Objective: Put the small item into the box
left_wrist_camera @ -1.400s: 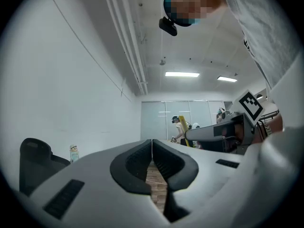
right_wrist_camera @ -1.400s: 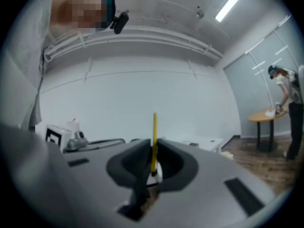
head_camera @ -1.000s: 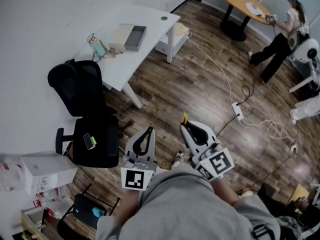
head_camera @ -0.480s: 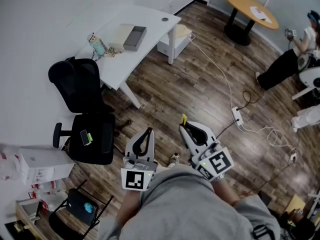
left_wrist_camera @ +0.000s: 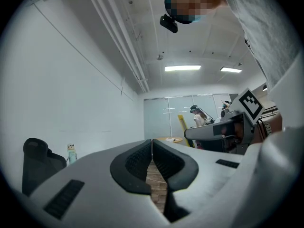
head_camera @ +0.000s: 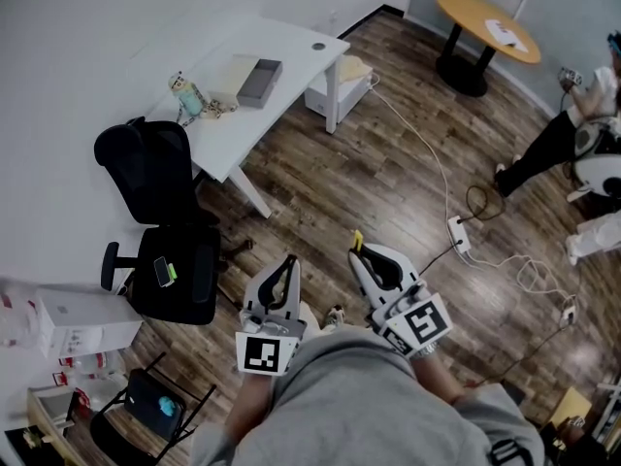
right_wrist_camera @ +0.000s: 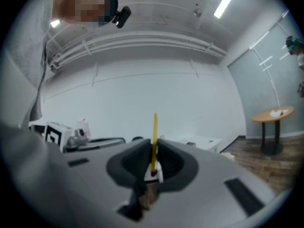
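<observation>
My right gripper [head_camera: 356,252] is held close in front of my body, above the wooden floor. It is shut on a thin yellow strip-like item [head_camera: 357,237] that sticks out past the jaw tips. In the right gripper view the yellow item [right_wrist_camera: 154,139] stands upright between the closed pads, with a small white piece at its base. My left gripper [head_camera: 292,259] hangs beside it, shut and empty; its pads [left_wrist_camera: 142,158] meet with nothing between them. The box [head_camera: 234,74], beige with a grey lid [head_camera: 261,81] next to it, lies on the white desk [head_camera: 281,51] far ahead to the left.
A black office chair [head_camera: 155,178] with a phone [head_camera: 165,271] on its seat stands between me and the desk. A power strip [head_camera: 458,231] and cables trail over the floor at right. A round orange table [head_camera: 485,19] and other people are at the far right. A white carton [head_camera: 82,320] sits at left.
Both grippers keep their pose and grip. The head view has shifted slightly, and the person at the far right has moved toward the frame's edge.
</observation>
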`<state>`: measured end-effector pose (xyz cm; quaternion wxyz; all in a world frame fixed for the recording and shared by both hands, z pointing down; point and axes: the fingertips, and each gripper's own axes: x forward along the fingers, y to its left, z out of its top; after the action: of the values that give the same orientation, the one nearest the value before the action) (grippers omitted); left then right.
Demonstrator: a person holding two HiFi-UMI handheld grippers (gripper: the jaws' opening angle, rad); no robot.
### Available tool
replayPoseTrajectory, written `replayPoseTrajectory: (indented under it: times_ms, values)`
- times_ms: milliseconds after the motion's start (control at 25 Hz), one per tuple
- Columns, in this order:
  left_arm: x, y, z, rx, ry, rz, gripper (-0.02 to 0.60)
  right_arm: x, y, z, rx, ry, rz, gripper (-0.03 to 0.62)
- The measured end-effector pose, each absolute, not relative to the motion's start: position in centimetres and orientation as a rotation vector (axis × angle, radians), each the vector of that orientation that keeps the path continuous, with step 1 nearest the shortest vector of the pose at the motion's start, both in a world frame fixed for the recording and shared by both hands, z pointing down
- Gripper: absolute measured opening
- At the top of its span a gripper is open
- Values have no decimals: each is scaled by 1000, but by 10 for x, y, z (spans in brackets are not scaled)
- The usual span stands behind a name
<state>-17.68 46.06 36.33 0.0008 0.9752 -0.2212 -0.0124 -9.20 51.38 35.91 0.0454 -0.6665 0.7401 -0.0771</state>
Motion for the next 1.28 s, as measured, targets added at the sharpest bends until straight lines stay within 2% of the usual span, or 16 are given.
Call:
replayPoseTrajectory:
  times_ms: [320,1280]
  values:
    - [-165,447,373,3052,-659,-16,37,-83,501,366,-2066,2249,-248,66]
    - [-61,317,377,3053,-406,-51,37,2,383,377,-2232,2101,-325,66]
